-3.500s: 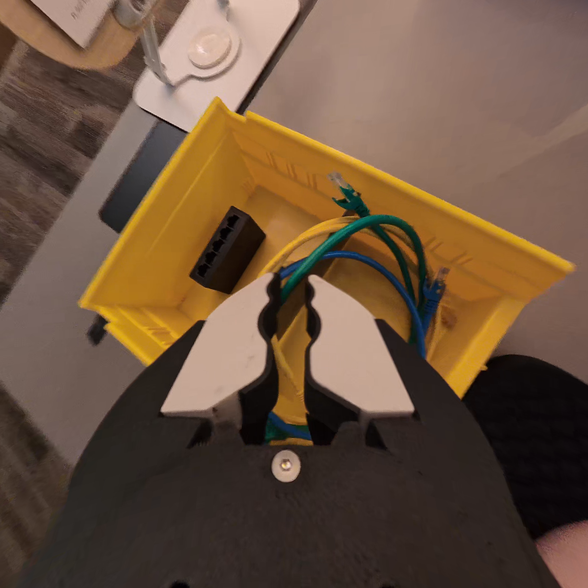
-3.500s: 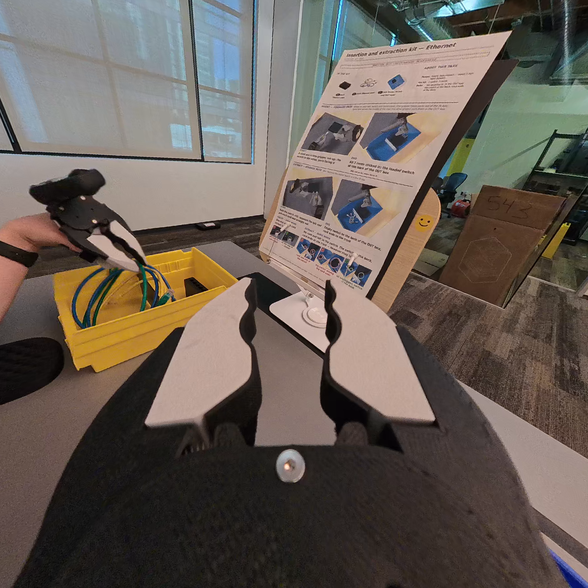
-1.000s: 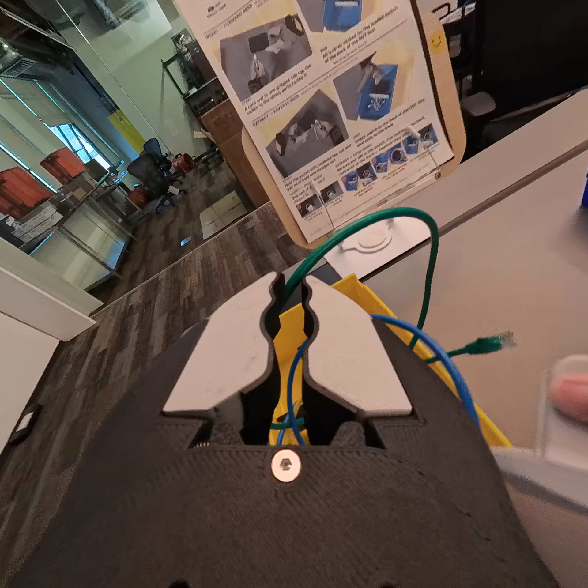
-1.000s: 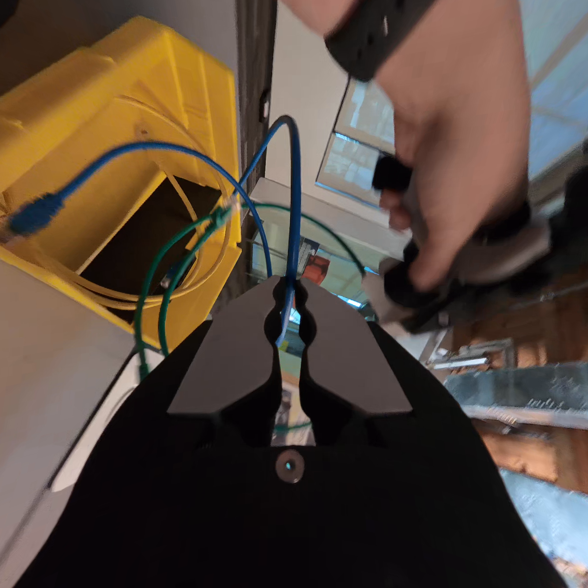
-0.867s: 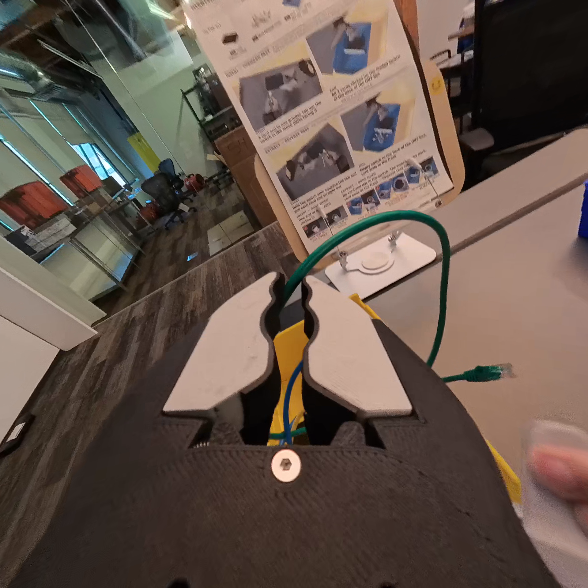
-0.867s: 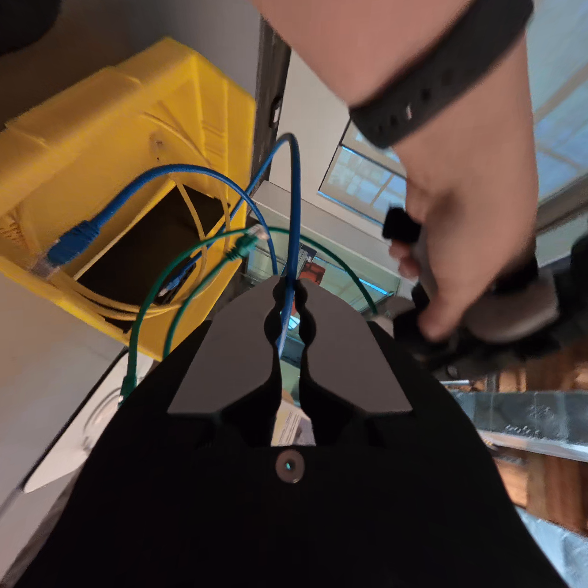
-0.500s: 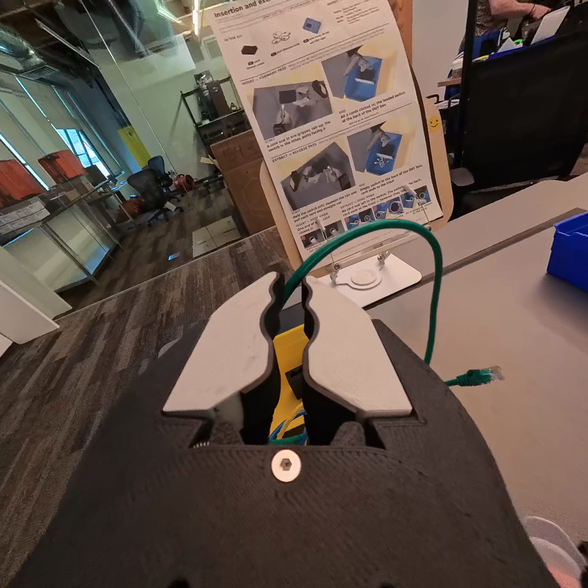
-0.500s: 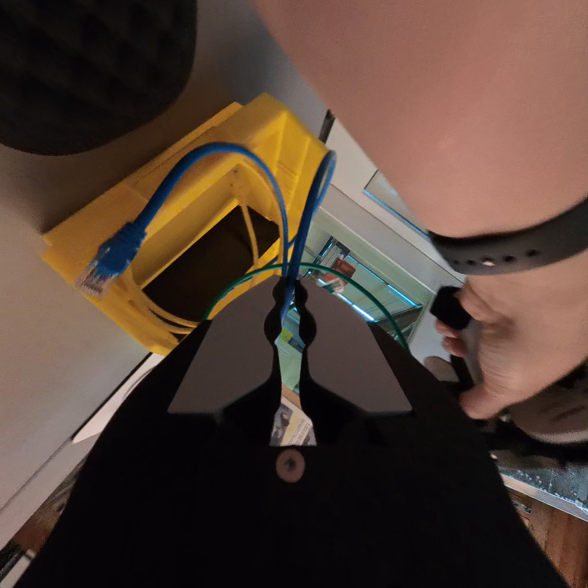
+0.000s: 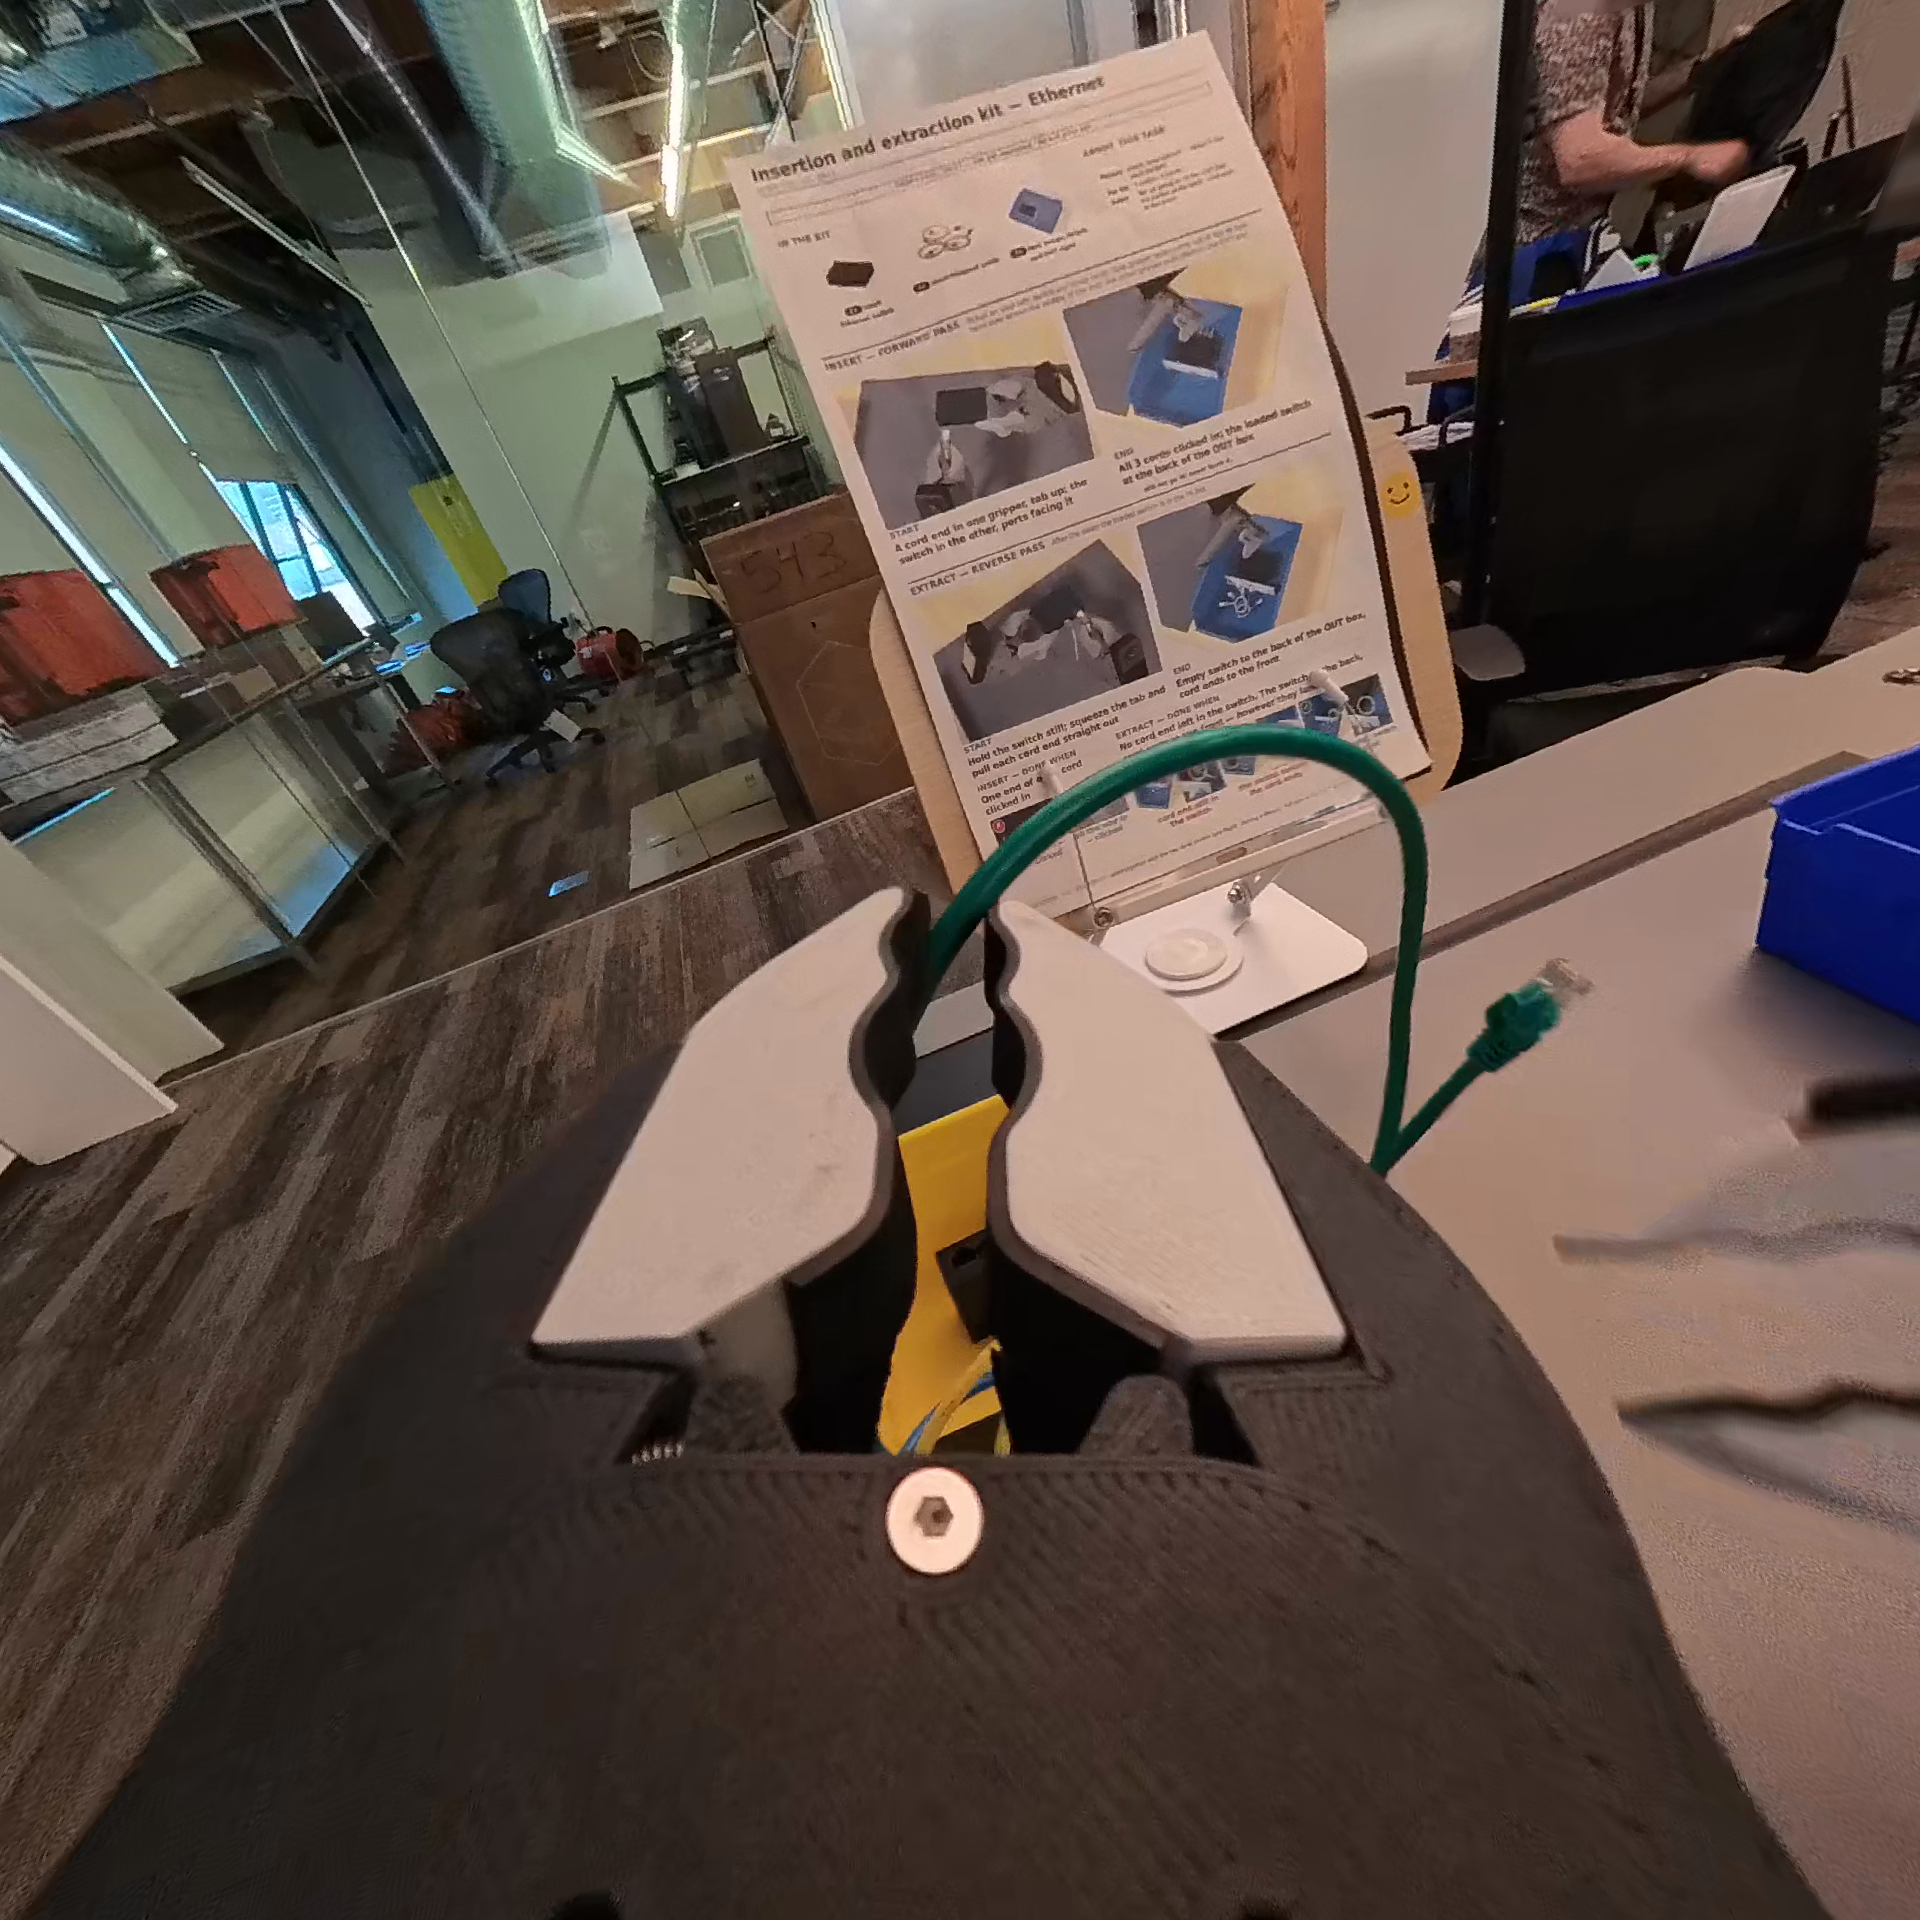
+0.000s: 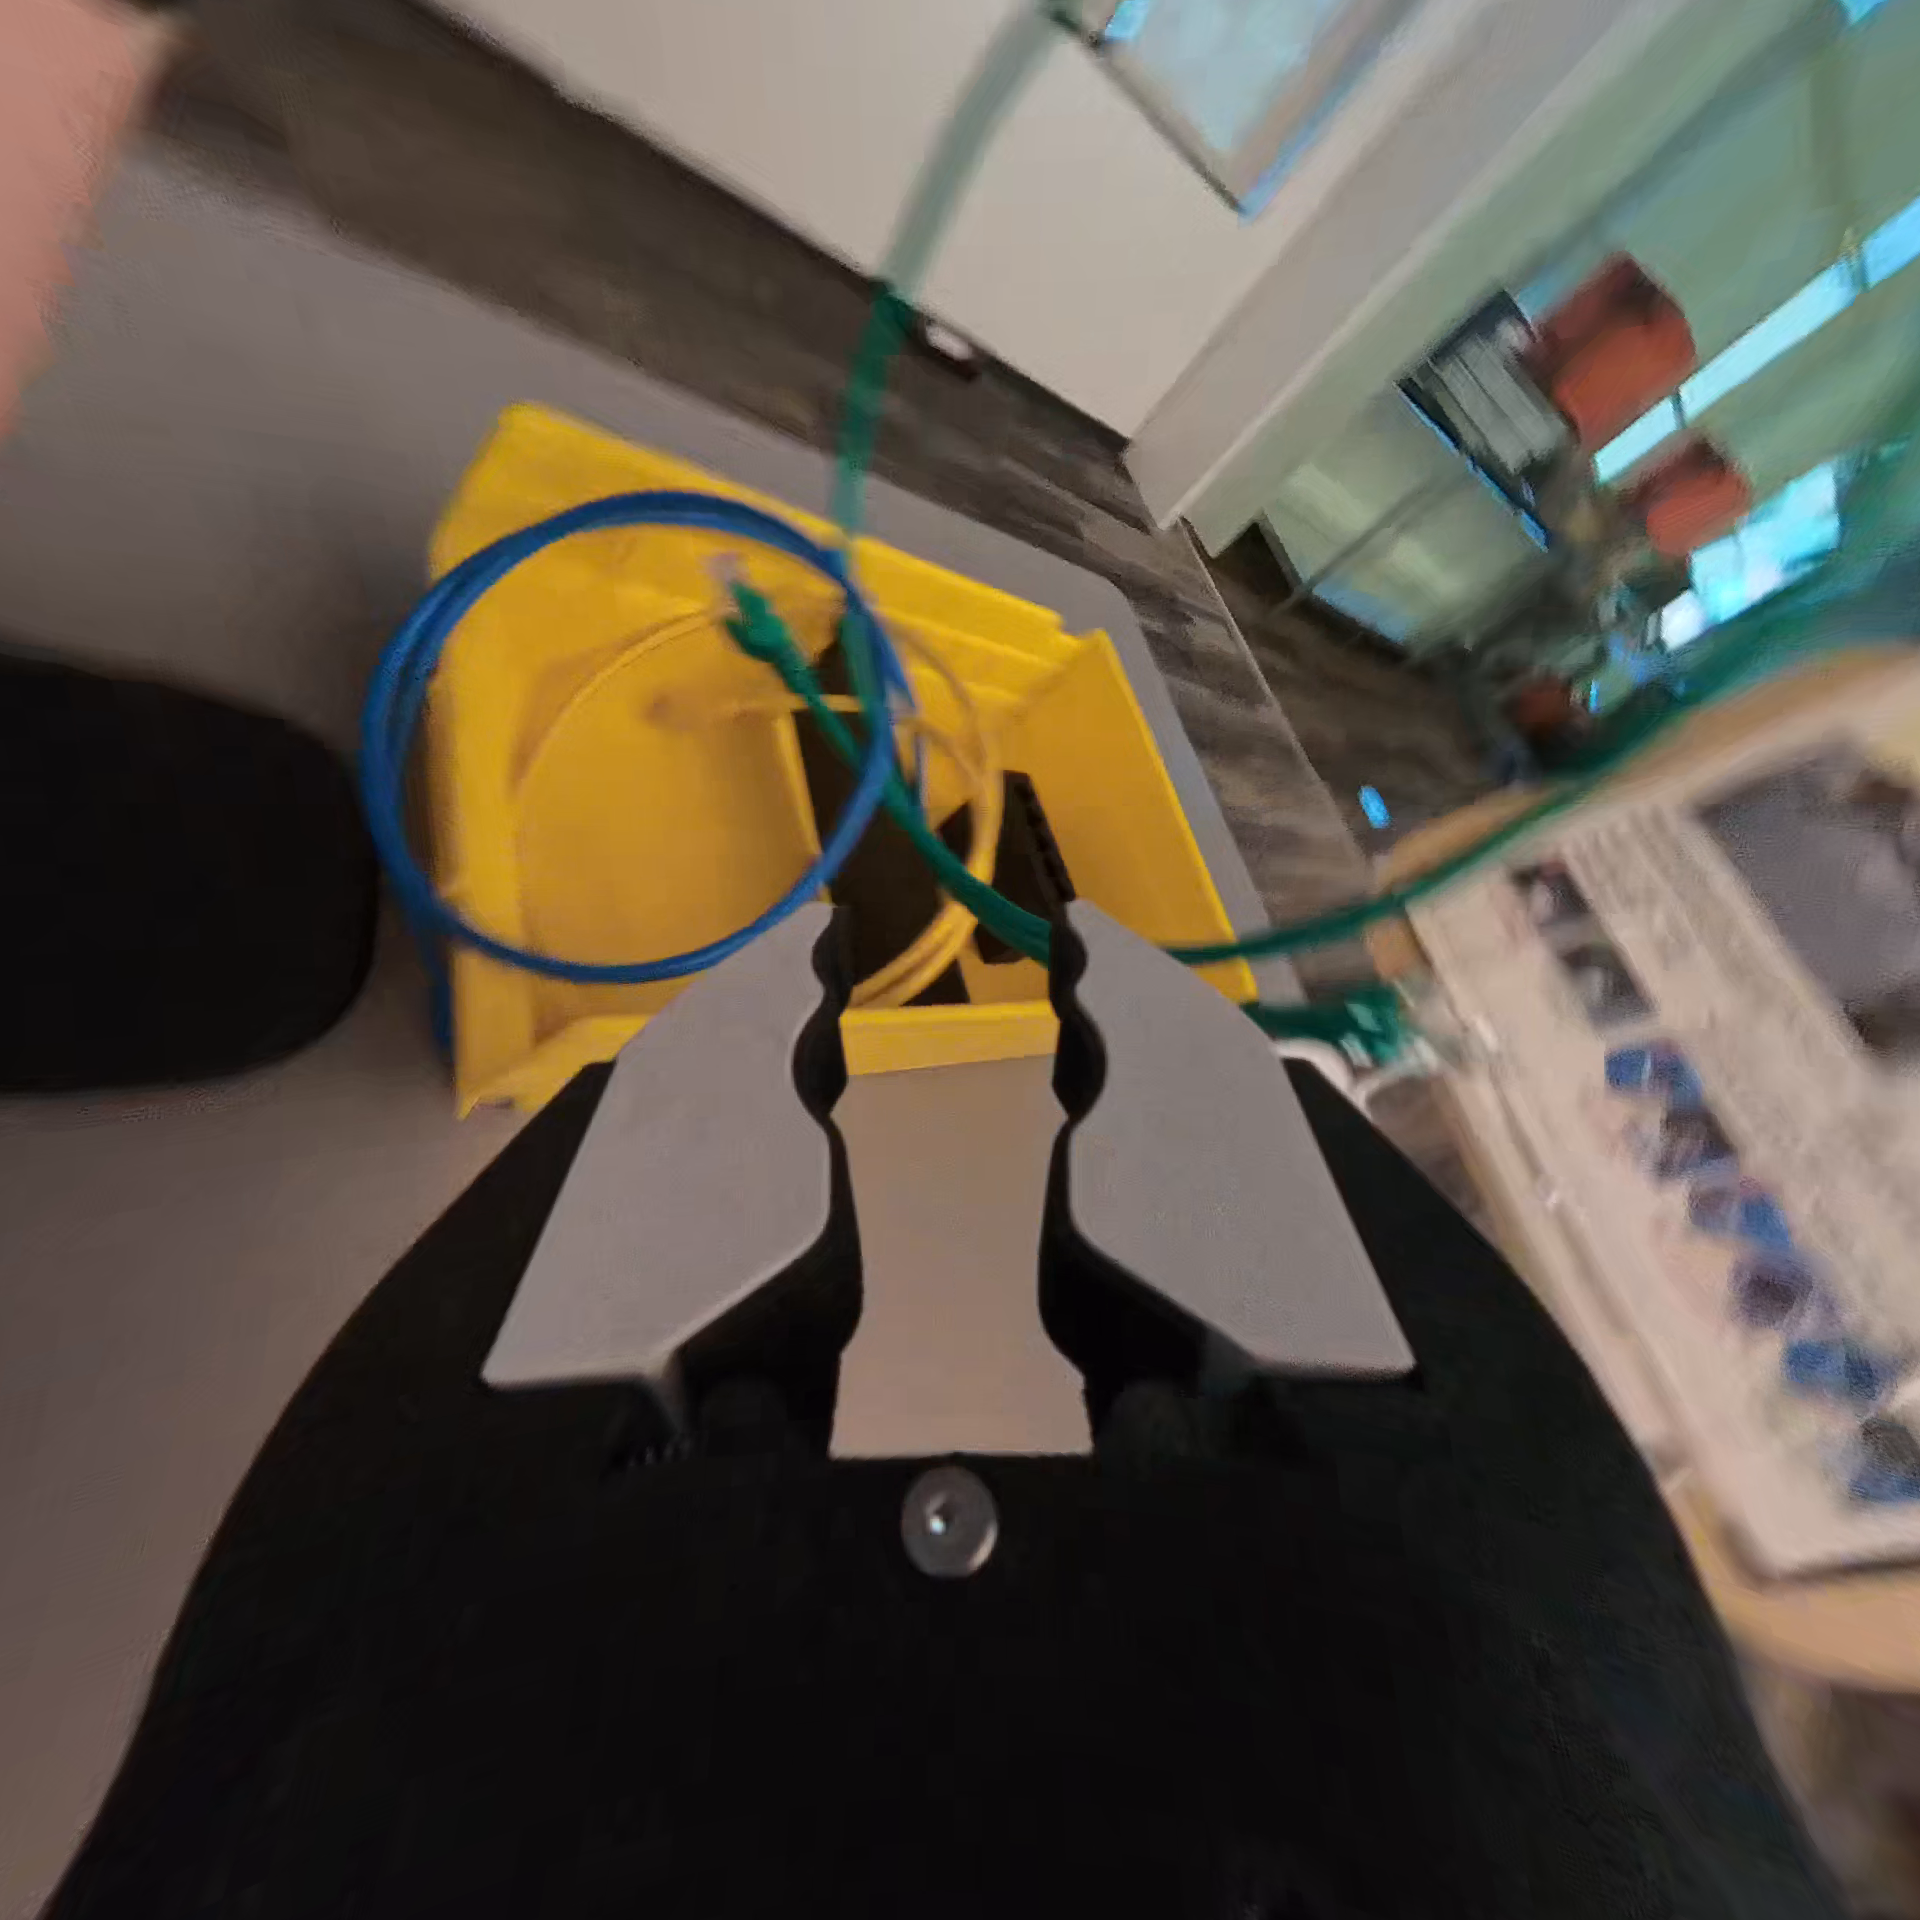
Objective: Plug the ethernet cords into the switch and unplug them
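Left tongs (image 9: 951, 935) around green cord (image 9: 1392, 862)

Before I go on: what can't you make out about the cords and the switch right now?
- Switch: right wrist view, motion blur hides its ports.
- Green cord: left wrist view, the left hand-held gripper covers the pinch point.
- Blue cord: right wrist view, its plugs aren't visible.
- Yellow bin: left wrist view, mostly behind the fingers.
- Right hand-held gripper: open, empty.
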The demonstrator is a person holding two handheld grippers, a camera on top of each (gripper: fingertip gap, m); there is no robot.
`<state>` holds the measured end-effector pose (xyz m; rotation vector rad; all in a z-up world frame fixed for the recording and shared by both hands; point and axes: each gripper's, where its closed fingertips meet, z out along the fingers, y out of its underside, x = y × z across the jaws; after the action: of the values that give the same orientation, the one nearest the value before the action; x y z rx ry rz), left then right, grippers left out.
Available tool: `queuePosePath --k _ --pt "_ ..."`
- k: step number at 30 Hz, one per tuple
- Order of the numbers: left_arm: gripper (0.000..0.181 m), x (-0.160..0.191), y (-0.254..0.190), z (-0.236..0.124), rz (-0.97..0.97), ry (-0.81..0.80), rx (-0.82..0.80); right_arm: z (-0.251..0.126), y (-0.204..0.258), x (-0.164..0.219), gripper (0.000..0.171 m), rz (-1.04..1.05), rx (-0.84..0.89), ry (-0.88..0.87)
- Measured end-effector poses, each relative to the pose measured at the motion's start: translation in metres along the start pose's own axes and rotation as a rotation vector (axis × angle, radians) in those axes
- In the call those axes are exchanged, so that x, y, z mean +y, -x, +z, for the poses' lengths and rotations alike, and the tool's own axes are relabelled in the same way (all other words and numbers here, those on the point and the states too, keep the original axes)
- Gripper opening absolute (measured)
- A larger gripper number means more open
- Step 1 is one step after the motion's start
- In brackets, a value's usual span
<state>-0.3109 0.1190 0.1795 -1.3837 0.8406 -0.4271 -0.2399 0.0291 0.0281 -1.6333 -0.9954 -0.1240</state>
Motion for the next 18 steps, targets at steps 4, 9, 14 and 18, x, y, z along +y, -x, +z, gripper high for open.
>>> queuePosePath --k 4,9,14,18 --pt "0.009 -0.003 -0.004 -0.002 0.015 -0.014 0.012 0.0 -0.06 0.024 0.057 0.221 0.164 -0.026" --pt "0.009 -0.008 -0.005 -0.005 0.02 -0.031 0.008 0.008 -0.085 0.031 0.072 0.465 0.158 -0.044" --pt "0.009 -0.014 -0.01 -0.01 0.009 -0.055 0.032 0.03 -0.051 0.033 0.076 0.795 -0.116 -0.114" --pt "0.009 -0.016 -0.017 -0.011 0.014 -0.067 0.053 0.041 -0.062 0.029 0.022 0.877 -0.076 -0.253"
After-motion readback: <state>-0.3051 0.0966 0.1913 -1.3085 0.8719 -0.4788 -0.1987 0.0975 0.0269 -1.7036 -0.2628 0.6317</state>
